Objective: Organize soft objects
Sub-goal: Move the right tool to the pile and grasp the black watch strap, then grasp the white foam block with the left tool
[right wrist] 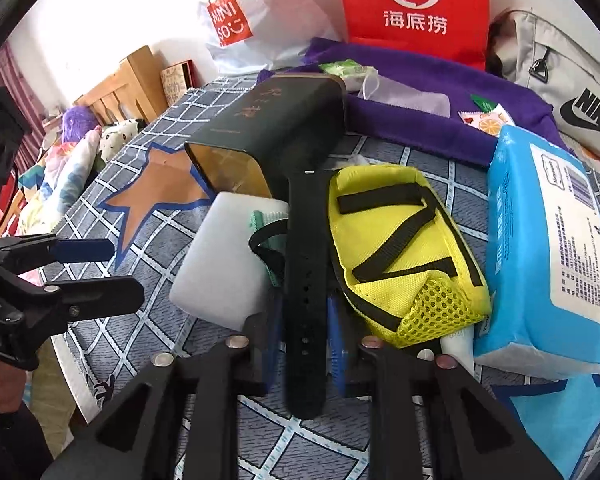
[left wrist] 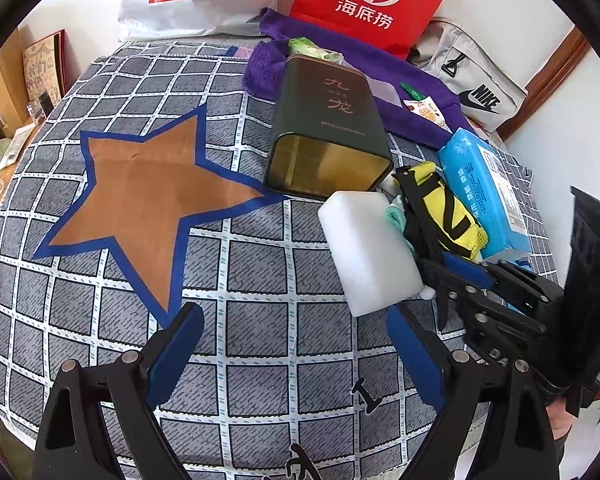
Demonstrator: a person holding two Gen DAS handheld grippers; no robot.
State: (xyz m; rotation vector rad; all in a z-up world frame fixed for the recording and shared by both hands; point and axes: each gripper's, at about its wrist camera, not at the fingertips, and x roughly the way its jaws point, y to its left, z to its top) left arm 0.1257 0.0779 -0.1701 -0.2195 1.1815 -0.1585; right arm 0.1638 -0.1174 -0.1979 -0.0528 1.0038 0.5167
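Observation:
My right gripper (right wrist: 305, 320) is shut on a black perforated strap (right wrist: 306, 240), which runs forward between its blue pads. The strap lies between a white sponge block (right wrist: 220, 264) on the left and a yellow mesh pouch (right wrist: 400, 248) on the right. A teal cloth piece (right wrist: 260, 220) peeks out beside the sponge. A dark green tin (right wrist: 268, 132) lies on its side behind them, open mouth toward me. My left gripper (left wrist: 292, 320) hangs open over bare cloth, just short of the sponge (left wrist: 364, 248). The right gripper (left wrist: 452, 268) shows at the right of the left wrist view.
A blue wet-wipes pack (right wrist: 548, 248) lies right of the pouch. Behind are a purple towel (right wrist: 420, 80) with small packets, a red bag (right wrist: 412, 8), a white Miniso bag (right wrist: 236, 20) and a grey Nike bag (right wrist: 572, 92). The star-patterned checked cloth (left wrist: 140, 200) covers the surface.

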